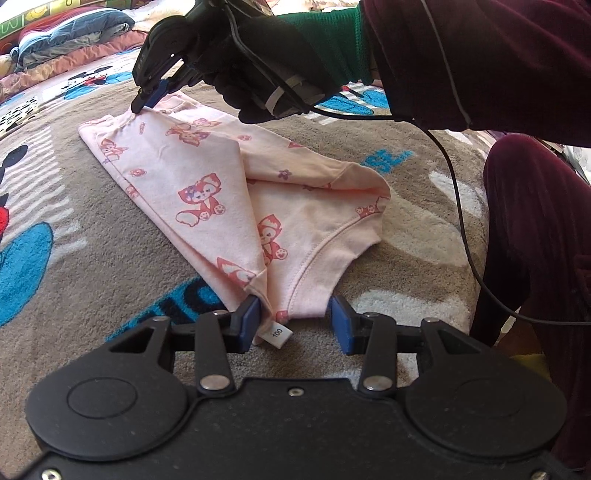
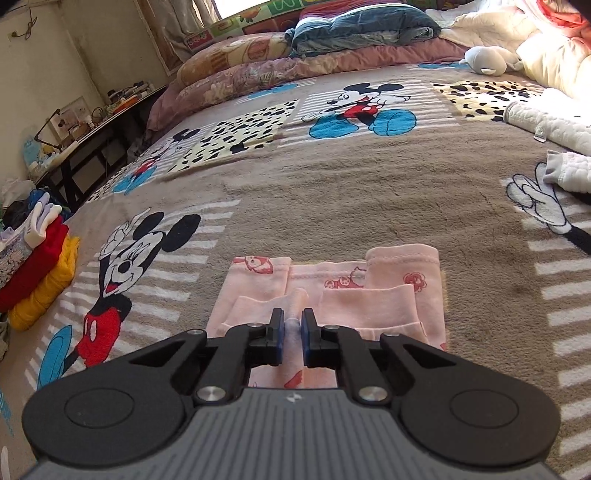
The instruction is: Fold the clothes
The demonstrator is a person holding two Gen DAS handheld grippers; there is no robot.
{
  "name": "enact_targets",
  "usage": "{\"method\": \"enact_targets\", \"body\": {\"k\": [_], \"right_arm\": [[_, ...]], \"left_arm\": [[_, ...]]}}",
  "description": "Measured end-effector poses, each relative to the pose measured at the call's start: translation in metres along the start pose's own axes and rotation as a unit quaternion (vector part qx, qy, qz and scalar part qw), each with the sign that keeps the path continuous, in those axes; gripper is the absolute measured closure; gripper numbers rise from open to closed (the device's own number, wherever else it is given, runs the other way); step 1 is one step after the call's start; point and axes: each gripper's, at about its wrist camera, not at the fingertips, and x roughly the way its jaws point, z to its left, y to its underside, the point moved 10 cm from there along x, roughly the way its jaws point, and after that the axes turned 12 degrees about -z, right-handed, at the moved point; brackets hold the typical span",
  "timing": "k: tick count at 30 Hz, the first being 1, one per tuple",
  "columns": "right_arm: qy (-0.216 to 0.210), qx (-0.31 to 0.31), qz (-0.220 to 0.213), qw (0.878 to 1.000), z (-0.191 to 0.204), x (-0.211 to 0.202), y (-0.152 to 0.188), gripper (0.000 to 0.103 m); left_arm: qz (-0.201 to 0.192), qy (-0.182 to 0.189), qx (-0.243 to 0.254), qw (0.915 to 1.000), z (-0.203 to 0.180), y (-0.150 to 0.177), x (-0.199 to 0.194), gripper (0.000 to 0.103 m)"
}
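Note:
A pink garment [image 1: 207,177] printed with red foxes lies partly folded on the Mickey Mouse blanket [image 1: 92,229]. Its near corner, with a white size label [image 1: 279,333], lies between the fingers of my left gripper [image 1: 294,307]. That gripper stands open: the left pad touches the folded edge and the right pad stands just clear of the cloth. At the garment's far end my right gripper [image 1: 138,107], held in a black-gloved hand [image 1: 258,66], is shut on the hem. In the right wrist view the right gripper [image 2: 291,319] pinches a ridge of the pink garment [image 2: 369,302].
A dark red sleeve [image 1: 480,55], a knee [image 1: 535,229] and a black cable [image 1: 454,177] sit to the right. Folded red and yellow clothes [image 2: 40,266] are stacked at the bed's left edge. White garments [image 2: 546,122] lie far right, with quilts and pillows [image 2: 354,26] behind.

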Motion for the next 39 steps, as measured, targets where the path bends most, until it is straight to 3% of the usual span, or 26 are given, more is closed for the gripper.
{"method": "enact_targets", "body": {"k": [3, 9, 10, 14, 20, 22, 26, 29, 32, 35, 39], "right_arm": [[0.015, -0.01, -0.002, 1.0, -0.004, 0.004, 0.003, 0.091], [0.027, -0.018, -0.024, 0.999, -0.009, -0.021, -0.009, 0.062], [0.025, -0.023, -0.031, 0.999, -0.009, -0.028, -0.011, 0.061], [-0.015, -0.032, -0.048, 0.998, -0.004, -0.066, -0.006, 0.062], [-0.082, -0.057, -0.046, 0.994, 0.025, -0.116, 0.032, 0.07], [-0.093, -0.066, -0.035, 0.993, 0.031, -0.123, 0.052, 0.07], [-0.057, -0.112, 0.027, 0.992, 0.029, -0.109, 0.1, 0.072], [-0.049, -0.144, -0.003, 0.988, 0.038, -0.127, 0.095, 0.071], [-0.066, -0.131, -0.042, 0.988, 0.042, -0.157, 0.085, 0.069], [-0.054, -0.096, -0.071, 0.991, 0.022, -0.185, 0.084, 0.069], [-0.03, -0.063, -0.099, 0.993, -0.011, -0.221, 0.094, 0.069]], "left_arm": [[0.0, 0.001, -0.001, 1.0, 0.0, 0.0, 0.0, 0.062], [0.003, -0.003, 0.0, 1.0, 0.0, -0.001, -0.004, 0.06], [0.004, -0.008, 0.004, 1.0, 0.0, -0.001, -0.006, 0.06], [-0.001, -0.041, 0.028, 0.9988, 0.002, -0.006, -0.022, 0.059], [-0.075, -0.054, 0.021, 0.9955, 0.002, -0.034, -0.029, 0.059], [-0.078, -0.055, 0.014, 0.9953, 0.002, -0.038, -0.018, 0.059], [-0.019, -0.06, 0.013, 0.998, 0.007, -0.014, 0.015, 0.057], [-0.024, -0.06, 0.0, 0.9979, 0.006, -0.014, 0.009, 0.052], [-0.036, -0.077, -0.002, 0.9964, 0.009, -0.017, -0.002, 0.052], [-0.044, -0.114, 0.0, 0.9925, 0.017, -0.019, -0.009, 0.052], [-0.061, -0.153, 0.061, 0.9844, 0.012, -0.027, -0.023, 0.052]]}}
